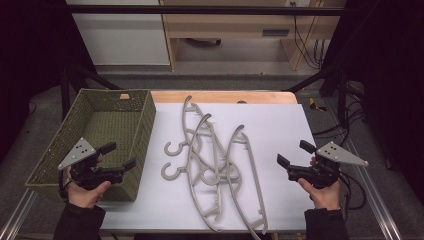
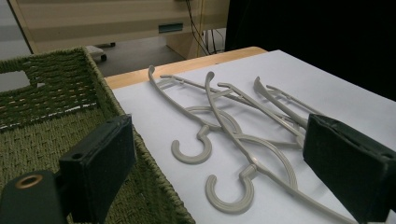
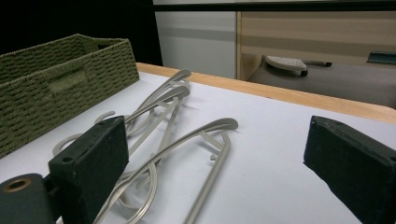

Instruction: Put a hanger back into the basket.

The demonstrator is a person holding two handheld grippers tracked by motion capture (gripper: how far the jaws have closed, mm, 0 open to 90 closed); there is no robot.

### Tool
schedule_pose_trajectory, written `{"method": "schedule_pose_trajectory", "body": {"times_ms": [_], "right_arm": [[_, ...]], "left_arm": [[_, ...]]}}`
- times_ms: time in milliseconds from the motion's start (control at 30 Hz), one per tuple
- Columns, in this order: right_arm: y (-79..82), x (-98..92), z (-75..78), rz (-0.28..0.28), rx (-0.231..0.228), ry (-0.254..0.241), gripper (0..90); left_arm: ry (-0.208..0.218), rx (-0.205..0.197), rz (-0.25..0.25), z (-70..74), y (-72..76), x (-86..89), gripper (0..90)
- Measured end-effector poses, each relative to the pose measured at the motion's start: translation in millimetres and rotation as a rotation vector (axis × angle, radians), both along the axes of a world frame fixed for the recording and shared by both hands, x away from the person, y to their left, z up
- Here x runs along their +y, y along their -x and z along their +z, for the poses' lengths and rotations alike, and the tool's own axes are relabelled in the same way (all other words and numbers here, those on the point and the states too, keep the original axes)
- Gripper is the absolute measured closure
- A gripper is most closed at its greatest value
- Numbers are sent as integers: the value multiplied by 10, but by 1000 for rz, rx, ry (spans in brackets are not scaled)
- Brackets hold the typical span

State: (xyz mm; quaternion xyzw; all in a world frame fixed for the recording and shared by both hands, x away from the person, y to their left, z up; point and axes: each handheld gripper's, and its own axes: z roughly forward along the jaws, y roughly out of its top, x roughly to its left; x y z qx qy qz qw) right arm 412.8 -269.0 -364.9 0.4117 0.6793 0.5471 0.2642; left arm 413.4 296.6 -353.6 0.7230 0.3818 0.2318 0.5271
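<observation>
High view: hangers (image 1: 215, 165) between both spread claws.

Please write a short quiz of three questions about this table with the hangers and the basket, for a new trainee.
1. True or false: the grey hangers lie inside the green woven basket.
2. Which describes the left hand-held gripper and the right hand-held gripper? A) both open, holding nothing B) both shut on a hanger C) one holds the basket.
3. Fill in: the hangers lie tangled on the ____ sheet that covers the table.

Key: 1 false, they lie on the sheet beside the basket; 2 A; 3 white.
</observation>
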Motion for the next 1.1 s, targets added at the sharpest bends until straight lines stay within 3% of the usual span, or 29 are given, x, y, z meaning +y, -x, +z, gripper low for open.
{"method": "schedule_pose_trajectory", "body": {"times_ms": [267, 500, 800, 1100], "right_arm": [[9, 53, 40, -14, 55, 33, 83], [13, 240, 65, 2, 95, 117, 88], [55, 759, 81, 80, 216, 254, 152], [22, 1139, -87, 131, 360, 364, 248]], "left_arm": [[-11, -1, -4, 0, 8, -17, 87], [-21, 2, -6, -4, 11, -29, 83], [-29, -8, -9, 10, 24, -54, 82], [-38, -6, -17, -14, 15, -78, 80]]}}
